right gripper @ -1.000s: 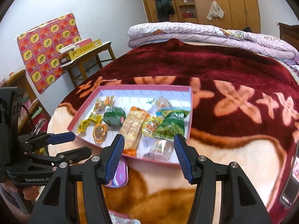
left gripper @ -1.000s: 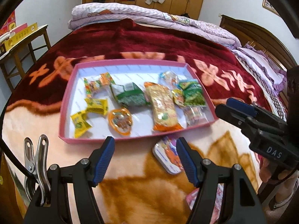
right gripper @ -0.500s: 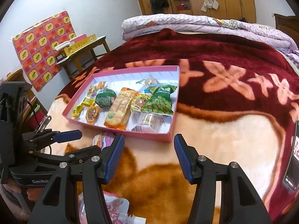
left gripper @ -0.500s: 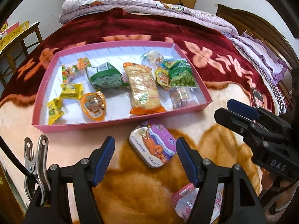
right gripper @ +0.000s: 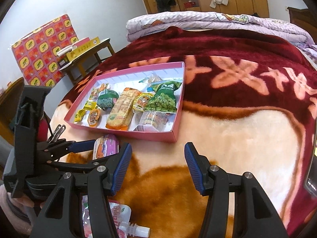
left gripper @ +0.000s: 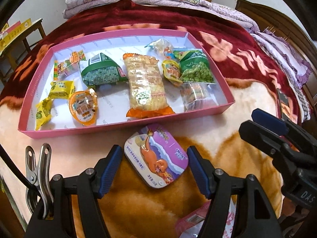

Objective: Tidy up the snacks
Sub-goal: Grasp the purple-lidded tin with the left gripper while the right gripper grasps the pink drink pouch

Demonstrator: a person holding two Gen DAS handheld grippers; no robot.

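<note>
Tray: pink tray (left gripper: 126,128) sits on the blanket (left gripper: 227,134), already packed with snacks. Yellow candies on the left, a green pack, a long cracker pack (left gripper: 145,83) in the middle, green peas bag (left gripper: 196,69) on the right.
Mint tin: purple mint tin (left gripper: 155,155) lies flat on the blanket just outside the tray's near wall, not in it.
Left gripper: left gripper (left gripper: 154,168) has its jaws wide, one blue pad on each side of the tin, neither one pressing on it.
Right gripper: right gripper (right gripper: 157,167) has its jaws apart too, nothing but blanket between them.
Pouch: a pink spouted pouch (right gripper: 118,218) sits on the blanket under the right gripper.
</note>
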